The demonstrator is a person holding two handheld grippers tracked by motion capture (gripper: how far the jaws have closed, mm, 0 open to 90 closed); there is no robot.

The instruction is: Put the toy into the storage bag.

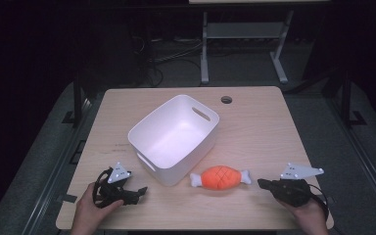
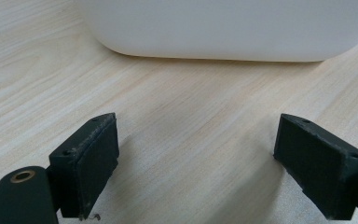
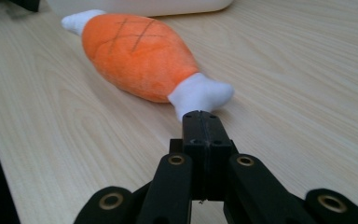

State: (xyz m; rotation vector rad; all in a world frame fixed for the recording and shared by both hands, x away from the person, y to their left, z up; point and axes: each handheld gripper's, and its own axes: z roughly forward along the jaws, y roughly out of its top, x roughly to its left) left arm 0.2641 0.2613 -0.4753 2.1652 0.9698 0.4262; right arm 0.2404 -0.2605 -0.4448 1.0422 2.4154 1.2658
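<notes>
Wooden table (image 1: pixel 269 132) before you, white bin (image 1: pixel 174 137) at centre, plush drumstick (image 1: pixel 220 177) just beside your right gripper (image 3: pixel 200 119), jaws closed and empty, your left gripper (image 2: pixel 196 161) spread wide, empty.

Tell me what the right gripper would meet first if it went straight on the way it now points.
Most likely the white bone end of the orange plush meat toy. The right gripper, its fingers shut with nothing between them, aims right at that end, which lies just ahead on the table; the exact gap is hard to judge.
</notes>
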